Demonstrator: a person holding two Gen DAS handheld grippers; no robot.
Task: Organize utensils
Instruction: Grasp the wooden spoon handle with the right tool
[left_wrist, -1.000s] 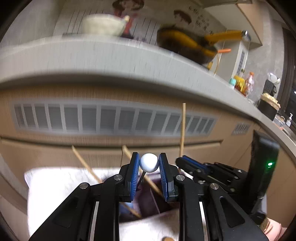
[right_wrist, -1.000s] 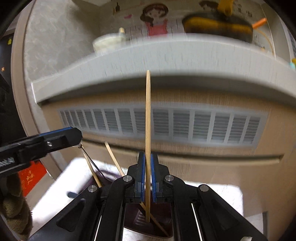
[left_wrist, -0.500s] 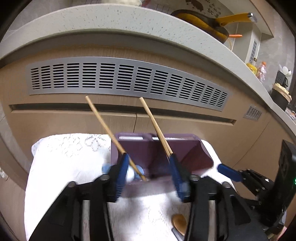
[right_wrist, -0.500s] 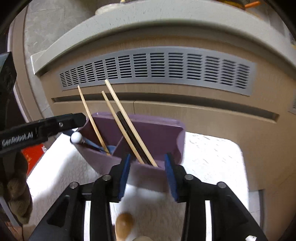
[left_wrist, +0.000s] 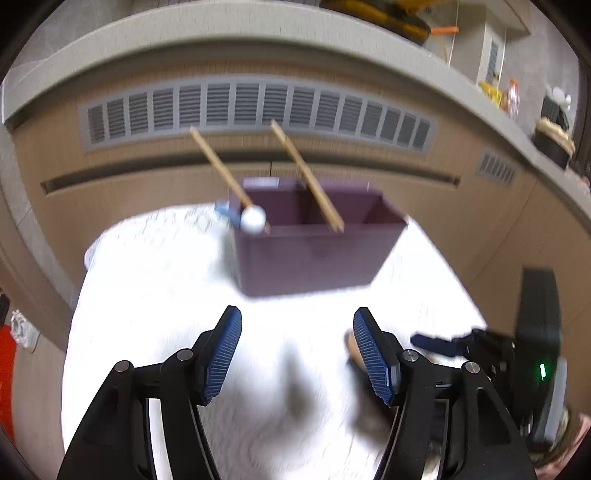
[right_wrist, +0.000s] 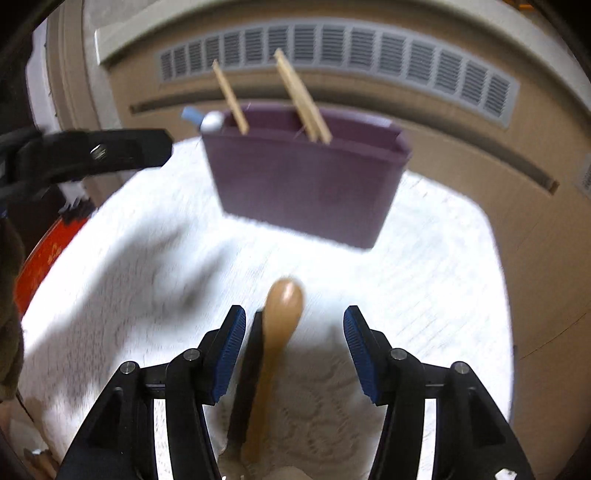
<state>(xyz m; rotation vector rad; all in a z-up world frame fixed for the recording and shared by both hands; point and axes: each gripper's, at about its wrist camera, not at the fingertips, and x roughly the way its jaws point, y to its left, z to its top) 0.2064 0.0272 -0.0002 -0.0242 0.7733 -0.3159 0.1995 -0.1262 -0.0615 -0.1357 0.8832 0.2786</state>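
Note:
A purple utensil holder (left_wrist: 314, 254) stands on a white cloth (left_wrist: 166, 332); it also shows in the right wrist view (right_wrist: 303, 184). Wooden chopsticks (left_wrist: 306, 177) and a white-knobbed blue utensil (left_wrist: 253, 218) lean in it. My left gripper (left_wrist: 297, 350) is open and empty, in front of the holder. My right gripper (right_wrist: 293, 347) is open over a wooden spoon (right_wrist: 277, 332) and a dark utensil (right_wrist: 247, 376) lying on the cloth between its fingers. The right gripper shows in the left wrist view (left_wrist: 461, 343).
A wooden cabinet front with a grey vent grille (left_wrist: 258, 107) rises behind the cloth, under a grey counter edge (left_wrist: 221, 33). A red object (right_wrist: 40, 258) sits off the cloth's left side. The left gripper's arm (right_wrist: 92, 155) reaches in from the left.
Both grippers let go of their utensils into the holder, opened wide and pulled back and down toward the near cloth. The spoon now lies between the right fingers.

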